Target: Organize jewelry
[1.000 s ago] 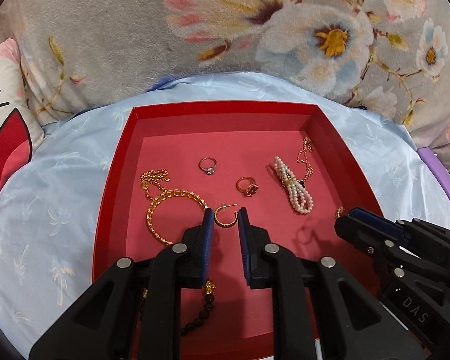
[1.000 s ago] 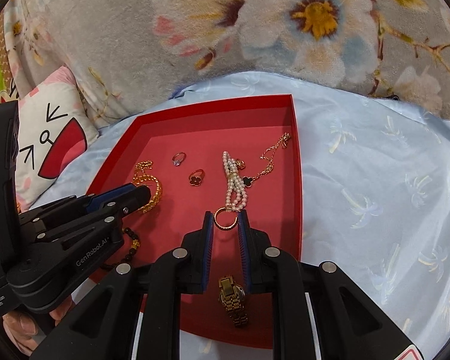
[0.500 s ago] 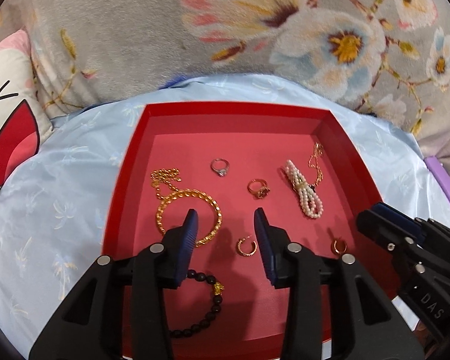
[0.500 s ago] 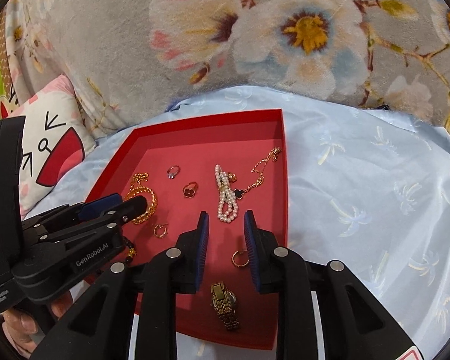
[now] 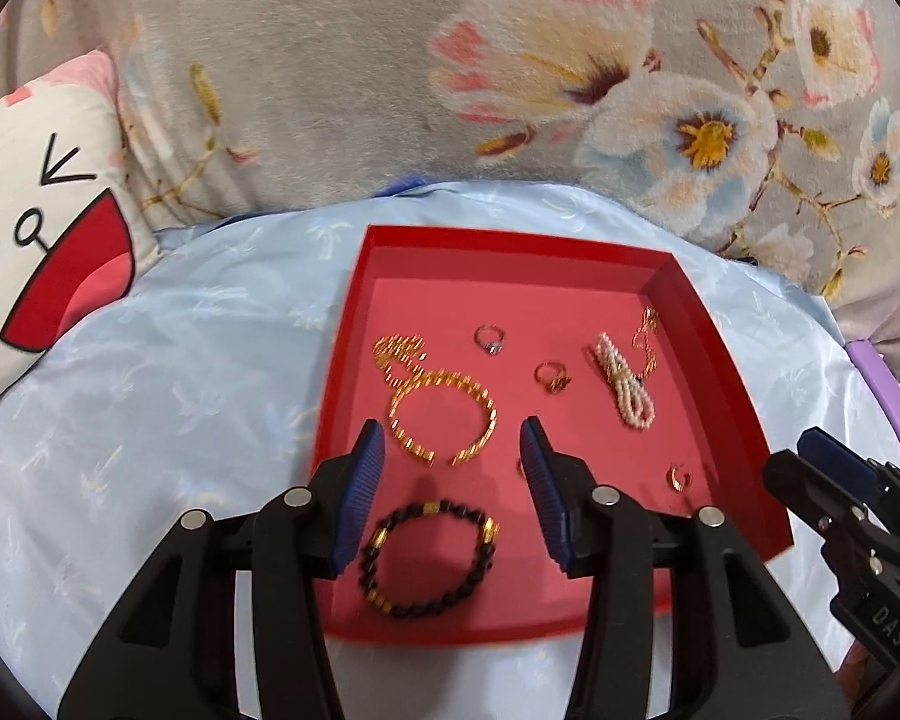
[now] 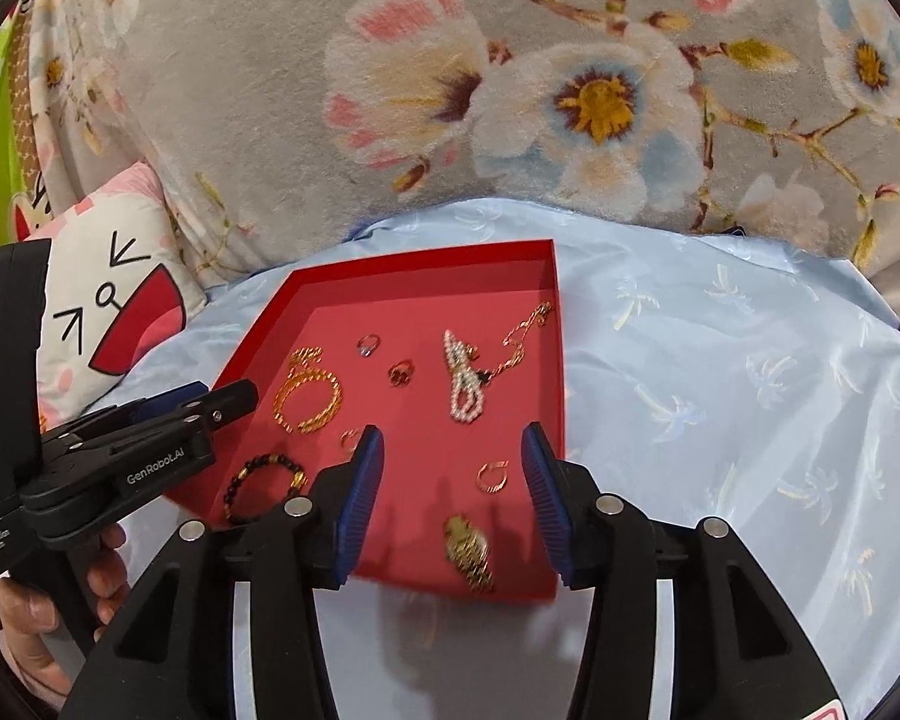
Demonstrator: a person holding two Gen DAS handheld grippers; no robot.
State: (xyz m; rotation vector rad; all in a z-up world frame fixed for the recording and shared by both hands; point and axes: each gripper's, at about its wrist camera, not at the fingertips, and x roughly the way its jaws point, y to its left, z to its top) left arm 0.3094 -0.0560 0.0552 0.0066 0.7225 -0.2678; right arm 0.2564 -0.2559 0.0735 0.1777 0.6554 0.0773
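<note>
1. The left black two-finger gripper with blue ribbed pads point(image 5: 453, 480) angles downward; its jaws have just been opening, nothing between them.
2. The right black gripper point(image 6: 453, 486) likewise, jaws parted and empty.
3. A hand point(image 6: 36, 618) grips the left handle.

Red tray point(image 5: 720, 360) – pink-red floor. Gold bangle point(image 5: 444, 417), white pearl strand point(image 5: 624, 390), black-and-gold bead bracelet point(image 5: 429, 558). Pale blue leaf-print cloth point(image 5: 180, 420) – grey floral blanket point(image 5: 342, 84). Gripper pads point(image 5: 363, 498) blue.
</note>
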